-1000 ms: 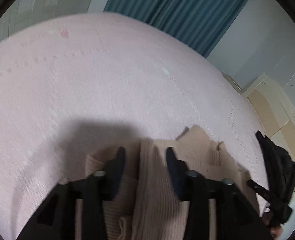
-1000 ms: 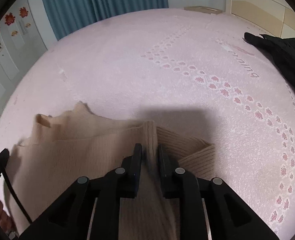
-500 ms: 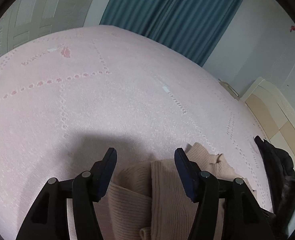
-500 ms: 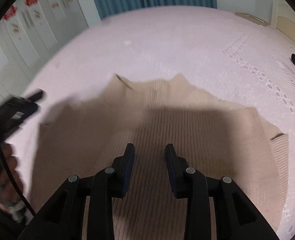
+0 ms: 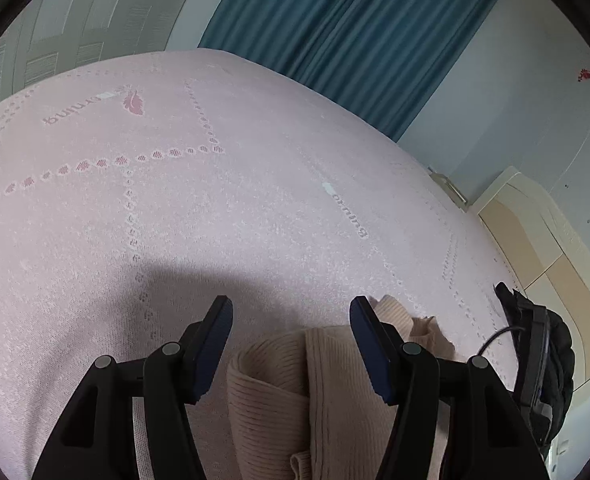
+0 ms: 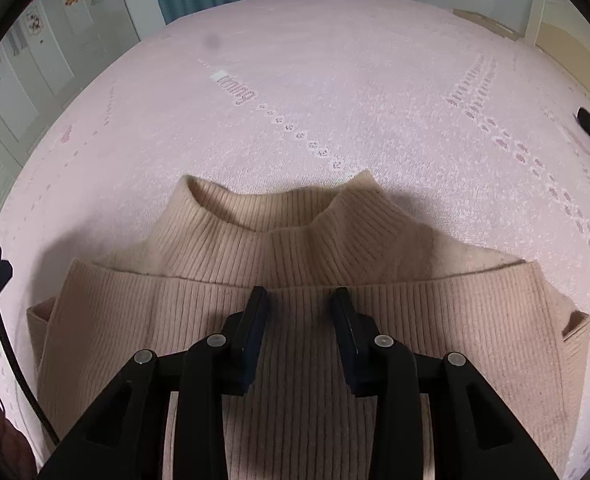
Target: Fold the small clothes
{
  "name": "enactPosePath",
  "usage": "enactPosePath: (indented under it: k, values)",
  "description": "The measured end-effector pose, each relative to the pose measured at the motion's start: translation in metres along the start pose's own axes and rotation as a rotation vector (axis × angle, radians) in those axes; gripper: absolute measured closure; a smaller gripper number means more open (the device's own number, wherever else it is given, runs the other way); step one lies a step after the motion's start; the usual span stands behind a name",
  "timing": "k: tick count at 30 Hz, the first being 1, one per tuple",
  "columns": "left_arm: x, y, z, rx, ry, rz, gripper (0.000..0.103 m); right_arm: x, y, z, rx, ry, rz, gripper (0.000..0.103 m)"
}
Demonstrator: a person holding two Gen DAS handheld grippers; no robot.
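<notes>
A: Item: beige ribbed sweater point(image 6: 295, 360), mock-neck collar at 12 o'clock, folded on the pink bedspread point(image 6: 335, 80). Long axis?

B: Folded band lies 9-to-3. The right gripper point(image 6: 301, 300) stands over its middle, jaws parted, pinching nothing. The left gripper point(image 5: 291, 312), jaws spread wide and empty, hangs over the sweater's rolled end; it is the farther one.

A: Texture?

B: Soft vertical-rib knit, limp. Black garment point(image 5: 551, 352) at 3 o'clock, apart.

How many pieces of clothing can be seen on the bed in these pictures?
2. A beige ribbed sweater lies folded directly beneath the right claw. A black garment lies near the bed's right edge. More may be hidden outside the views.
</notes>
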State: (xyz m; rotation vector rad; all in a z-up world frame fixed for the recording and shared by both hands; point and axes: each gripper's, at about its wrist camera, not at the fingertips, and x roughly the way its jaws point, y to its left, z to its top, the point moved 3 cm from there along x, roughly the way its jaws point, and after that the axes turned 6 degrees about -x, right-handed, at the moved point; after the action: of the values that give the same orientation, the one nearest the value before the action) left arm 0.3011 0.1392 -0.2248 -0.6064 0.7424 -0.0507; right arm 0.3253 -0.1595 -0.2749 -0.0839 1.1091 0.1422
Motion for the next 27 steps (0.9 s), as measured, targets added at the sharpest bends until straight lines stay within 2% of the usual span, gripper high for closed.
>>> enactPosePath:
  k: [6,8,13,17,23,27]
  values:
    - [-0.001,-0.001,0.000,-0.018,0.004,-0.015,0.044,-0.028,0.007,-0.027,-0.054,0.035,-0.004,0.072]
    - [-0.002,-0.002,-0.001,-0.018,0.008,-0.021,0.044,-0.039,0.009,-0.037,-0.056,0.022,-0.007,0.072]
    - [-0.010,-0.010,-0.011,0.027,0.004,-0.023,0.044,-0.056,0.015,-0.065,-0.092,0.020,-0.029,0.072]
    - [-0.018,-0.010,-0.022,0.079,-0.013,0.009,0.043,-0.067,0.018,-0.085,-0.108,0.011,-0.030,0.072]
    - [-0.043,0.006,-0.042,0.005,-0.005,0.004,0.043,-0.085,0.020,-0.111,-0.132,0.007,-0.015,0.073]
    - [-0.059,0.009,-0.063,0.019,-0.002,0.031,0.043,-0.091,0.024,-0.134,-0.140,0.035,0.000,0.073]
